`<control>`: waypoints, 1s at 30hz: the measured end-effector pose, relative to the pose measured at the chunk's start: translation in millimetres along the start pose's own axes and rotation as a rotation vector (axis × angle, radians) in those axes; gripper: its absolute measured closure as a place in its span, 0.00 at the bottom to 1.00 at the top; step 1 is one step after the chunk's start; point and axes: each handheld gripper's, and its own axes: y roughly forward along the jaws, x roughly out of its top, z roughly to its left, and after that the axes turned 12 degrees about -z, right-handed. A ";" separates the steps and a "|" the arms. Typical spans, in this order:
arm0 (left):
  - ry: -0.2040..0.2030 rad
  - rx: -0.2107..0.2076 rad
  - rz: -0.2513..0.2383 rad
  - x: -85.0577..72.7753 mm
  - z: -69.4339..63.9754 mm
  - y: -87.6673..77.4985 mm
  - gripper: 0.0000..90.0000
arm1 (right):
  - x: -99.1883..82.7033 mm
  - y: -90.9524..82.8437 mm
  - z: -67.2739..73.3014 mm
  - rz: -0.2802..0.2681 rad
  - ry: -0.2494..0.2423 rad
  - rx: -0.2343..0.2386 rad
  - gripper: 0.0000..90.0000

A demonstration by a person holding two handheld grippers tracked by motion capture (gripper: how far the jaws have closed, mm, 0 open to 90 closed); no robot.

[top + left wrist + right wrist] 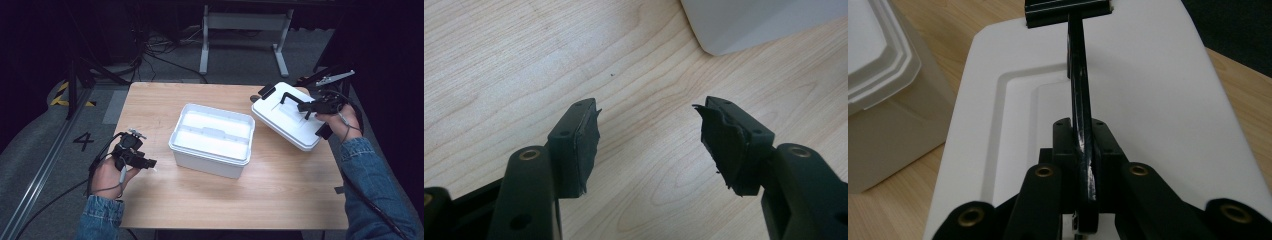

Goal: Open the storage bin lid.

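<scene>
The right gripper (311, 107), clamped on the lid (287, 121) by its black handle (1080, 115), could let it swing onto the open box (212, 139) (left gripper (647, 142) wide, idle).

Readable markings: one only. A black numeral "4" (83, 141) is painted on the grey floor (45, 150), left of the worktop (280, 180), near the metal floor rail. Yellow-and-black hazard striping (64, 95) lies on the floor farther back on the same side; it carries no text. Nothing else legible.
</scene>
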 end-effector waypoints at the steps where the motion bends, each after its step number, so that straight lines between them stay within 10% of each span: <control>1: 0.000 0.000 0.000 0.0 0.0 0.0 0.45 | -2.3 1.6 -0.6 0.001 0.005 0.000 0.94; 30: 0.008 -0.002 0.011 1.2 0.4 2.7 0.45 | -50.7 37.8 -7.7 0.044 0.048 0.004 0.94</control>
